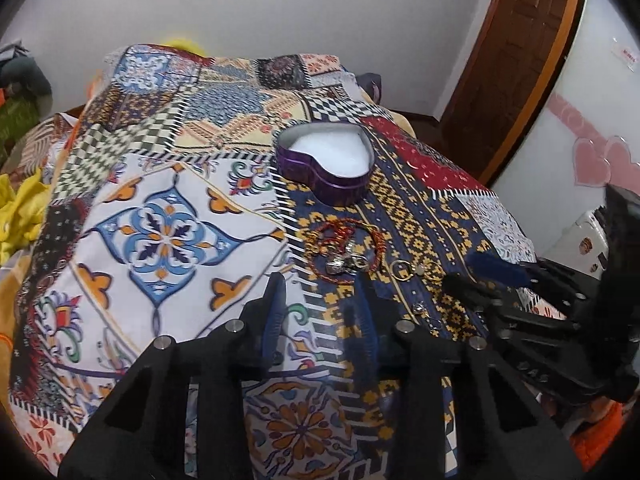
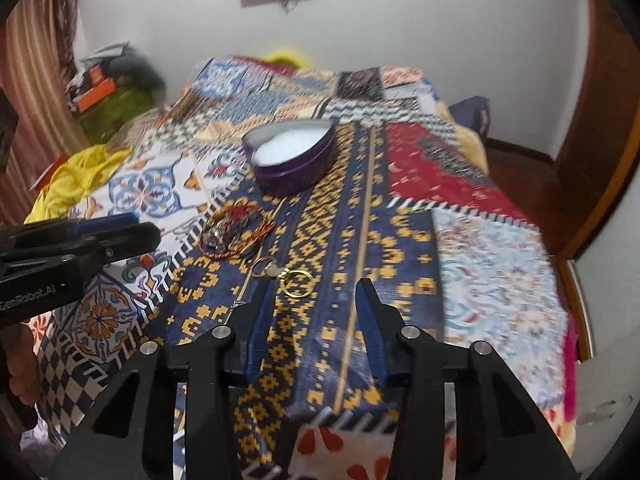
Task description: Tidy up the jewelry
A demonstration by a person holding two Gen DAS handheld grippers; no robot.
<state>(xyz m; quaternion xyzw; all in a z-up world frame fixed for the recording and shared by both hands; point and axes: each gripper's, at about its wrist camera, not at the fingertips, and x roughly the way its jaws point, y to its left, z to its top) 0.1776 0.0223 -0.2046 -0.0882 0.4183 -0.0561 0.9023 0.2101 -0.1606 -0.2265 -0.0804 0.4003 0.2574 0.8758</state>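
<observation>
I hold my left gripper (image 1: pixel 320 300) with its blue-padded jaws spread wide and nothing between them, hovering over the patchwork-patterned bedspread (image 1: pixel 160 208). My right gripper (image 2: pixel 316 304) is likewise spread and empty, above the navy-and-yellow band of the cloth. The landmark is the purple heart-shaped tin with a white lining (image 1: pixel 326 160) — lidless, sitting on the bedspread. Just nearer to me than the tin lies a tangle of red-and-gold bangles with a silvery piece inside (image 1: pixel 344 252). Nearer still than that tangle, and a little to its right, lie two gold hoop earrings (image 2: pixel 294 280), close to my right gripper's left finger. A small silver earring (image 1: pixel 420 309) lies nearest me, farthest from the tin.
</observation>
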